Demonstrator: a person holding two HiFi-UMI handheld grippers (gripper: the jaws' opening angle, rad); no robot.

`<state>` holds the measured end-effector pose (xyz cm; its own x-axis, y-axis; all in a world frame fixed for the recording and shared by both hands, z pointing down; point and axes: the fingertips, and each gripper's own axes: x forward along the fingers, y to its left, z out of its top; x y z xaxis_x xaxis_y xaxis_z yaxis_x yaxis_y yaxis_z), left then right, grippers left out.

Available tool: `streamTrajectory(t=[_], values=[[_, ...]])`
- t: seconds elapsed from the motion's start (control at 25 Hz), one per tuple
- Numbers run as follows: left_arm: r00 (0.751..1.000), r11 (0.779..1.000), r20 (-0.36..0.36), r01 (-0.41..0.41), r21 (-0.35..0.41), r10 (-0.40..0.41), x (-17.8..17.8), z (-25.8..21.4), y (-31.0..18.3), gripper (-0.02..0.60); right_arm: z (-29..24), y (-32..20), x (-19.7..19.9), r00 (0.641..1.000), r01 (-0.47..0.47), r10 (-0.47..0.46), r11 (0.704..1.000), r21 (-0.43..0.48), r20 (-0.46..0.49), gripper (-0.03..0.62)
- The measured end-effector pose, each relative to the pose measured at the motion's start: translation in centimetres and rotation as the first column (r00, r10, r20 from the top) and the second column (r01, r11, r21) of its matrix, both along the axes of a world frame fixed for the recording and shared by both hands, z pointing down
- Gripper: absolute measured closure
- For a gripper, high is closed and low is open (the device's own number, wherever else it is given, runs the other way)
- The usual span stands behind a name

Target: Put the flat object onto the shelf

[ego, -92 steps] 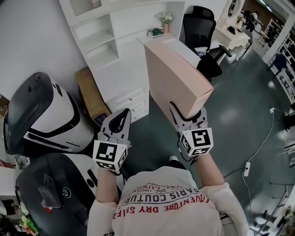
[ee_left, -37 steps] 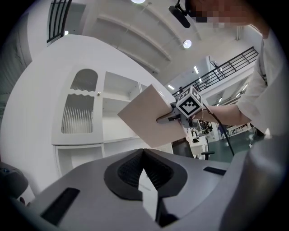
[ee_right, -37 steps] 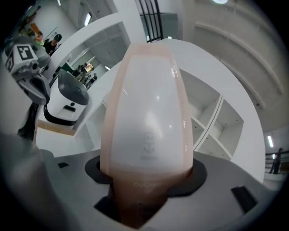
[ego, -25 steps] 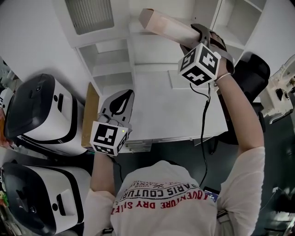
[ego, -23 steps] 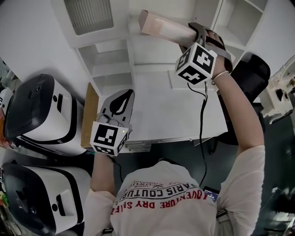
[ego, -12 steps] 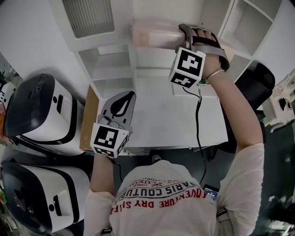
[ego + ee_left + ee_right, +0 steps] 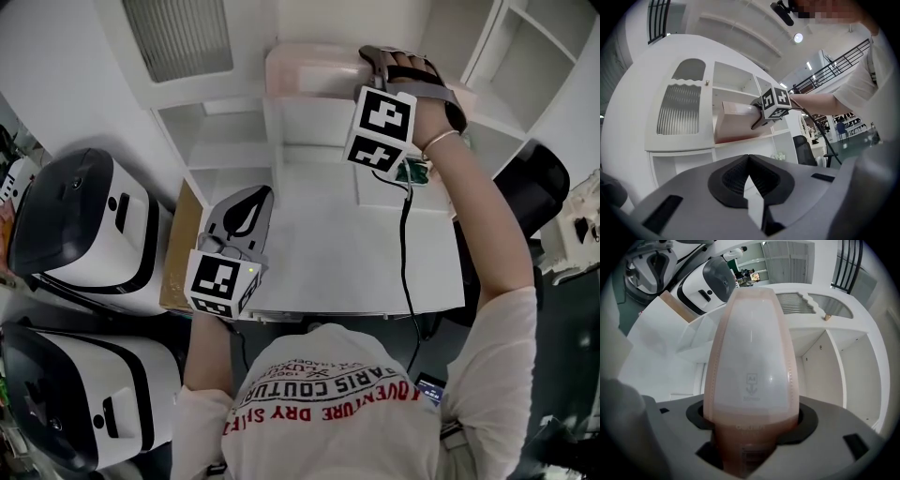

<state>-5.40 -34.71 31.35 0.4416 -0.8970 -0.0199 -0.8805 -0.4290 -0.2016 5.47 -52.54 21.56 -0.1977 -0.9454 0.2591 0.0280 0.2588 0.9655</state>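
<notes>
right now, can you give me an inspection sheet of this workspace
surface: white desk below the shelf
job's things: pink case in an open compartment of the shelf
clutter: cardboard box beside the desk
grippers: left gripper shut, empty; right gripper on the pink case, its jaws having just been opening
cables: black cable hanging from the right gripper
surroundings: two white-and-black machines at left, black chair at right

Pale pink flat object (image 7: 309,70); white shelf (image 7: 234,155); black-and-white patterned marker cubes (image 7: 380,127).

Head view overhead, gripper views close, all facing shelf (image 7: 230,150)
</notes>
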Motion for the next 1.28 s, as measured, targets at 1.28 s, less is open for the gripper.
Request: streamTrajectory(t=[1.28], values=[[0.996, 0.995, 0.005, 0.094, -0.041, -0.094, -2.3, 2.5, -7.5, 0.569, 6.0, -8.7, -4.2, 0.985, 0.133, -0.071, 0.894, -0.429, 0.157, 0.147]])
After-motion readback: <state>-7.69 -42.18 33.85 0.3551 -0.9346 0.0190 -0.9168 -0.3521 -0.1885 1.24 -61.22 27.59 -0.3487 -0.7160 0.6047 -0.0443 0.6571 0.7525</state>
